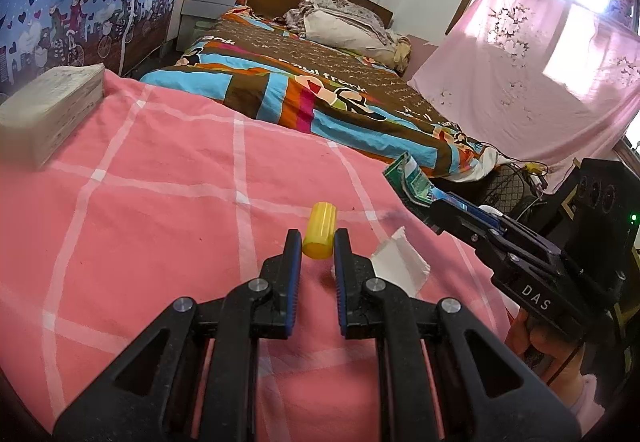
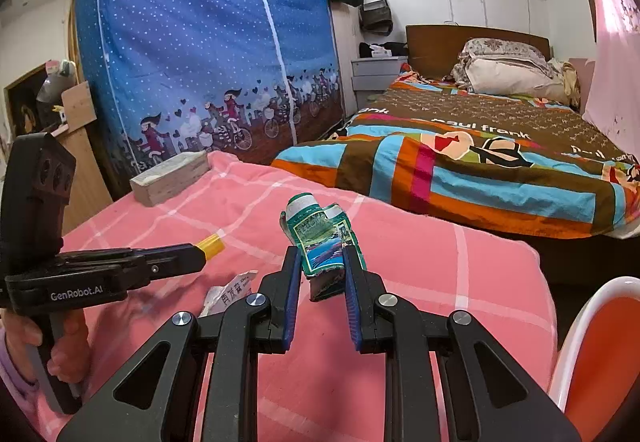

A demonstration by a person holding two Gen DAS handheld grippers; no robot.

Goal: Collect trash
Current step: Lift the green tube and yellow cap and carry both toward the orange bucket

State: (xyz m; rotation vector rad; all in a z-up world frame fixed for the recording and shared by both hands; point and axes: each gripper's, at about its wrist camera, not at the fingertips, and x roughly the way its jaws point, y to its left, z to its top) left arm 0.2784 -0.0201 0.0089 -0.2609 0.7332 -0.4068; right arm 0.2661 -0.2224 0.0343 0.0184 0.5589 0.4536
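My left gripper (image 1: 317,244) is shut on a small yellow plastic cap (image 1: 319,229) and holds it just above the pink checked cloth (image 1: 160,202). It also shows in the right wrist view (image 2: 202,251) with the yellow cap (image 2: 211,245) at its tip. My right gripper (image 2: 322,262) is shut on a crumpled green and blue carton (image 2: 320,238), held above the cloth. In the left wrist view the right gripper (image 1: 416,196) reaches in from the right with the carton (image 1: 404,174). A white paper scrap (image 1: 400,262) lies on the cloth between the grippers, also in the right wrist view (image 2: 228,294).
A pale wooden block (image 1: 48,110) sits at the cloth's far left corner. Behind is a bed with a striped quilt (image 1: 320,82). A blue wardrobe cover (image 2: 200,62) stands at the left. An orange bin with a white rim (image 2: 600,354) is at the lower right.
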